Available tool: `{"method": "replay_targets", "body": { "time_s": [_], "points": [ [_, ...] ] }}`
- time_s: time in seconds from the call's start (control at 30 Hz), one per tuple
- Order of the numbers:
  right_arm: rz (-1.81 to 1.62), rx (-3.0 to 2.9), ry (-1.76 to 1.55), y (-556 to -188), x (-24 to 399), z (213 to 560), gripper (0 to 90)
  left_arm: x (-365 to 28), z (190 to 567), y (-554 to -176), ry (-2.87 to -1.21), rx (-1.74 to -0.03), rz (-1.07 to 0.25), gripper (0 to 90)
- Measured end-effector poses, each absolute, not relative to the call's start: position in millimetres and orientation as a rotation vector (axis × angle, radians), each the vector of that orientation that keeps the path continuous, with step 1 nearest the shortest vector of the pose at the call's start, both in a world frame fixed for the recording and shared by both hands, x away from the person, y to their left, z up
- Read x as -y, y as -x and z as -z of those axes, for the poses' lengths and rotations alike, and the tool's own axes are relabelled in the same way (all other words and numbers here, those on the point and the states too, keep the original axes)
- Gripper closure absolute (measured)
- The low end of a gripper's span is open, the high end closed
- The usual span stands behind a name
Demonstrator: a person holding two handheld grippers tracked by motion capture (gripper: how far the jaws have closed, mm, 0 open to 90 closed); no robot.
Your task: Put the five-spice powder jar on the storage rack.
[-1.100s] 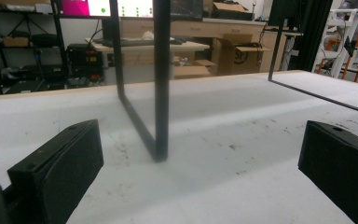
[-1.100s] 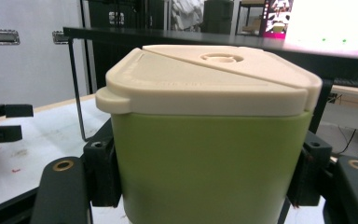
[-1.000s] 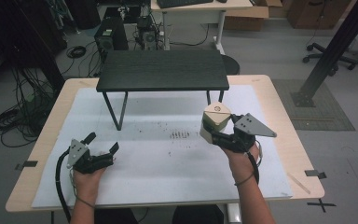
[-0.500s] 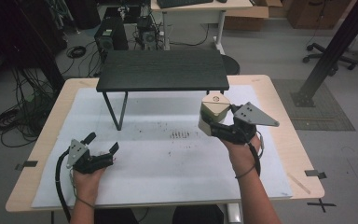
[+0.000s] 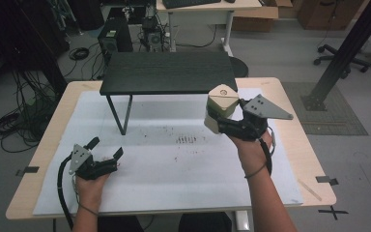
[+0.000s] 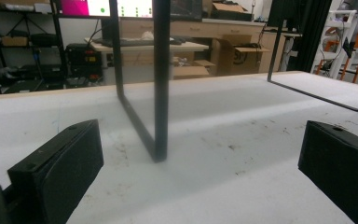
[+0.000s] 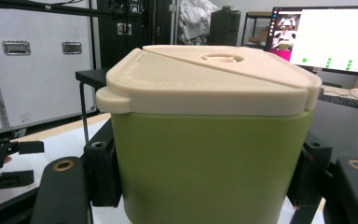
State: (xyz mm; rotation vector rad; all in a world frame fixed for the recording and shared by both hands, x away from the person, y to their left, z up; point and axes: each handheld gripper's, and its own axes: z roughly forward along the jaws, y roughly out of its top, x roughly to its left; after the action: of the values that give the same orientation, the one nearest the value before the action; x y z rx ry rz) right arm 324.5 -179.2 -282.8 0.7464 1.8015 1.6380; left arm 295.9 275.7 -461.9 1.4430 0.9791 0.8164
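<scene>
Black jaws of the right gripper [image 5: 221,120] clamp the green, cream-lidded container [image 5: 221,107] upright, clear of the table [image 5: 290,145], just beside the black shelf [image 5: 169,72], which lies ahead and left. Left gripper [image 5: 105,147] rests apart, jaws spread, empty, farther from the shelf.

The high view looks forward and down from above the person's side onto the whole table [image 5: 53,150]. The left gripper view sits low, just above the table [image 6: 242,140], facing the black shelf [image 6: 161,79]. The right gripper view looks very closely at the green container [image 7: 209,163]; both share the shelf [image 5: 168,72] with the high view.
</scene>
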Motion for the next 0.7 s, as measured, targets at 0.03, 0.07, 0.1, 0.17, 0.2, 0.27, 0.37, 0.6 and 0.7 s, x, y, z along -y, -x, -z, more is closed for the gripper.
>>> {"method": "replay_targets", "body": {
  "time_s": [0.03,0.07,0.1,0.17,0.2,0.27,0.37,0.6,0.7],
  "points": [
    [-1.64,-1.801,-0.751,-324.9,179.3,281.5,30.0,-275.7,462.0,-295.9,-1.443,-0.979,-0.816,0.2],
    [-1.641,-1.802,-0.754,-325.7,179.4,280.1,30.0,-275.8,461.9,-296.0,-1.442,-0.98,-0.816,0.2],
    [-1.64,-1.804,-0.76,-326.5,179.2,278.3,29.9,-275.8,462.0,-296.0,-1.442,-0.98,-0.816,0.2],
    [-1.636,-1.805,-0.76,-327.4,178.6,275.7,30.0,-275.9,461.9,-295.9,-1.442,-0.979,-0.816,0.2],
    [-1.638,-1.804,-0.759,-327.8,178.2,274.3,29.9,-275.8,461.9,-296.0,-1.442,-0.98,-0.816,0.2],
    [-1.641,-1.802,-0.756,-328.7,177.6,271.8,30.0,-275.8,462.0,-295.9,-1.441,-0.981,-0.816,0.2],
    [-1.646,-1.804,-0.756,-330.8,176.8,268.2,29.9,-276.1,461.9,-296.1,-1.444,-0.98,-0.818,0.2],
    [-1.645,-1.808,-0.76,-336.2,175.2,260.5,30.0,-275.9,462.0,-296.1,-1.443,-0.982,-0.818,0.2],
    [-1.644,-1.809,-0.757,-338.4,173.9,255.4,29.9,-275.7,462.1,-296.3,-1.443,-0.982,-0.819,0.2]
  ]
}}
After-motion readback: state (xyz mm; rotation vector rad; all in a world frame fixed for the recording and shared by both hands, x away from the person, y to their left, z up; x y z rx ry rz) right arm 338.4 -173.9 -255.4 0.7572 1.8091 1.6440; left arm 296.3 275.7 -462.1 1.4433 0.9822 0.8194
